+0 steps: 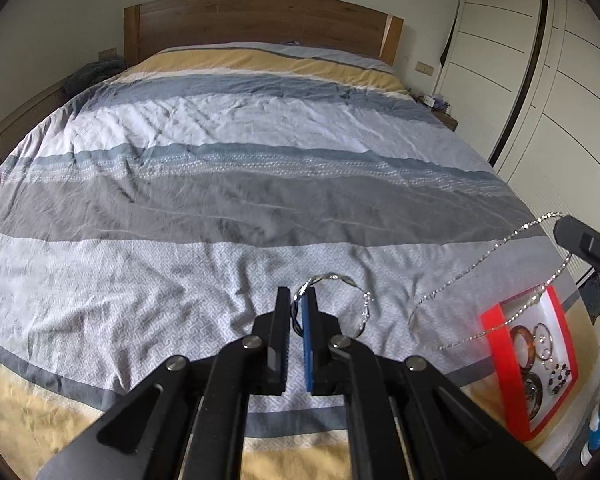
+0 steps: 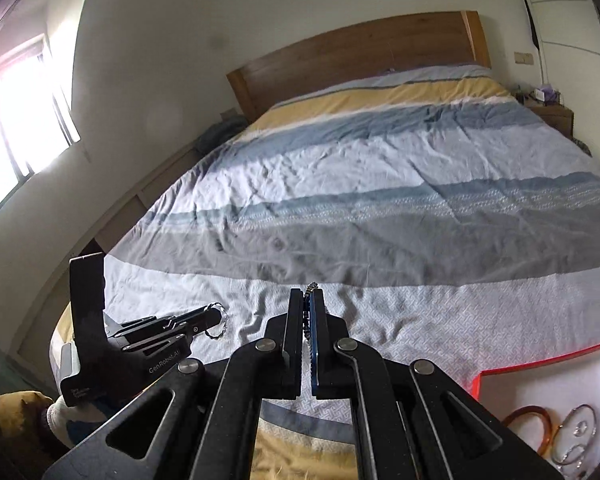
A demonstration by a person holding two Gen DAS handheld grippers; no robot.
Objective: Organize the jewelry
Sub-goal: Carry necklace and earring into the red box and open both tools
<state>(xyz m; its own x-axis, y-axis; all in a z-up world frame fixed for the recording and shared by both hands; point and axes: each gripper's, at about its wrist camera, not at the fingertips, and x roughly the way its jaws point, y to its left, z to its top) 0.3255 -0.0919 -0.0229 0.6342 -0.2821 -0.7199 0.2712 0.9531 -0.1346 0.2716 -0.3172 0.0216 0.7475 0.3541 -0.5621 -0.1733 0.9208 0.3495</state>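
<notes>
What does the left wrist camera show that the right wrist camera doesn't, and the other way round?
Only the left wrist view shows the silver chain hanging from the right gripper toward the red tray, plus a beaded piece in it. Only the right wrist view shows the window and the left gripper's body with its GenRobot.AI label. Both share the striped bed, the headboard, the amber bangle, and the twisted silver bracelet pinched by the left gripper.
</notes>
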